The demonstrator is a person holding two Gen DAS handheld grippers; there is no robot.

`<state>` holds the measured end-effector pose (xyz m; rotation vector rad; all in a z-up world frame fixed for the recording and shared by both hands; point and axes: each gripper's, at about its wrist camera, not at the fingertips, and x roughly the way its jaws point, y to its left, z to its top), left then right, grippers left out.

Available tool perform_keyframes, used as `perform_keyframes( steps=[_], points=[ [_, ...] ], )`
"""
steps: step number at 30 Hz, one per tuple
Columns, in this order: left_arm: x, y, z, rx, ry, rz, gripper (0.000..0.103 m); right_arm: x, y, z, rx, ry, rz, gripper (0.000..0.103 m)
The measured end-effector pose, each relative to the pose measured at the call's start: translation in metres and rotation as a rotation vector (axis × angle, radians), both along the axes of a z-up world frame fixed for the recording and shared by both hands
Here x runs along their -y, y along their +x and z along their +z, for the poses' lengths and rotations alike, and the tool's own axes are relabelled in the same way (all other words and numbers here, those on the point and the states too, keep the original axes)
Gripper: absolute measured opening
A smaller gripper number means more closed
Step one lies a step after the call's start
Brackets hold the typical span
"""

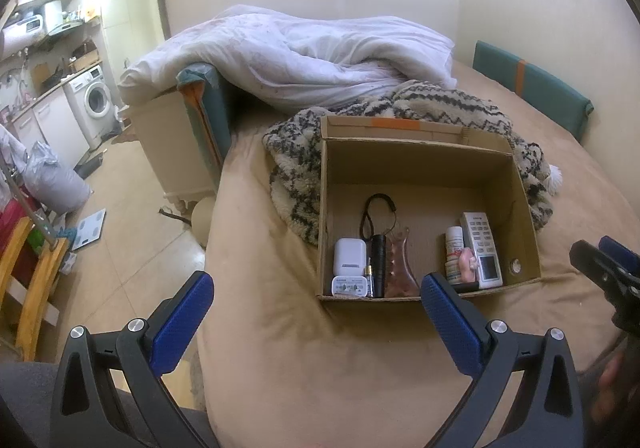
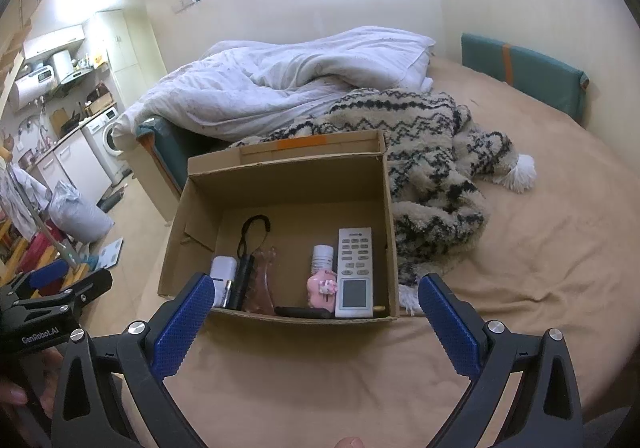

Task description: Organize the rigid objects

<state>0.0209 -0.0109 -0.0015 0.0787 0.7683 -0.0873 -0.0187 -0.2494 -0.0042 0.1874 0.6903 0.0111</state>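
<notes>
The left tool (image 1: pixel 316 298) hangs with its 2 blue-padded fingers spread wide and nothing between them, above the tan bedsheet (image 1: pixel 280 348) just in front of the open brown cardboard box (image 1: pixel 424 164). The right tool (image 2: pixel 316 300) is likewise spread wide and empty, poised before the same box's near wall.

The box rests on the bed, its far side against a cream-and-black zigzag woolly blanket (image 2: pixel 432 152). Along its near wall, from the left, lie a white rounded charger case (image 1: pixel 349 256), a small white pill-shaped case (image 1: pixel 349 285), a black flashlight with a wrist loop (image 1: pixel 378 260), a translucent brown claw clip (image 1: pixel 400 268), a white medicine bottle (image 1: pixel 454 248), a pink figurine (image 2: pixel 321 288) and a white remote control with a screen (image 2: pixel 354 272). A crumpled white duvet (image 2: pixel 260 88) lies beyond.
</notes>
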Motion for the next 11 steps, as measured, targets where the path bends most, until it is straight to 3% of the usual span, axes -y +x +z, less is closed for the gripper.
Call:
perform_keyframes(
  steps=[11],
  points=[
    [0.0014,-0.0003,-0.0011,-0.006,-0.006,-0.005,0.103,-0.0041,-0.0003,0.0001,-0.001,-0.007,0.008,0.103]
  ],
)
